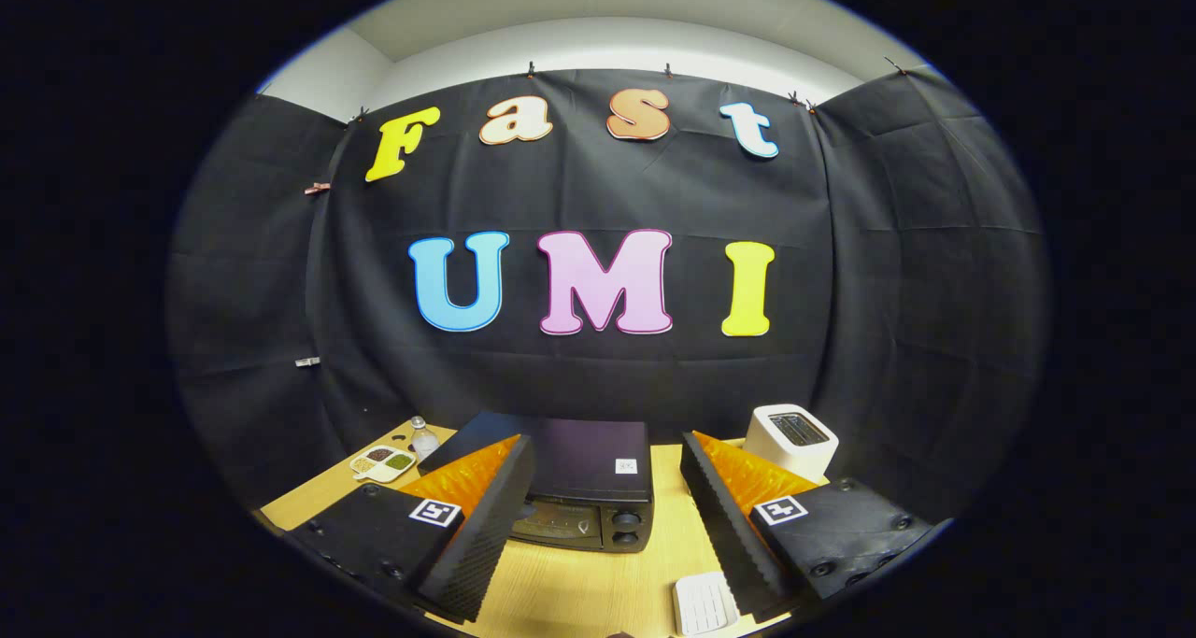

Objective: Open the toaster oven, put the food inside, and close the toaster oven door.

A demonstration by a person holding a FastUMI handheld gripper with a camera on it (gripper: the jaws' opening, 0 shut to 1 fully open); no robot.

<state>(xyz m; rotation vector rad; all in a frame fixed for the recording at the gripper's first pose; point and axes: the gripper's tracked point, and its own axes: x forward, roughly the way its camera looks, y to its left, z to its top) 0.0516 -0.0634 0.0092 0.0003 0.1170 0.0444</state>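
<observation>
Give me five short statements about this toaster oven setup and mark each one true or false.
1. The gripper is open, with nothing between its fingers. True.
2. The toaster oven stands just ahead of the fingers, on the wooden table. True.
3. The toaster oven door hangs wide open. False: it looks closed, with the front panel and knobs facing the gripper.
4. The white toaster sits on top of the toaster oven. False: it stands on the table to the oven's right, near the black cloth wall.
5. A small divided dish lies to the oven's left, with a small bottle beside it. True.
</observation>
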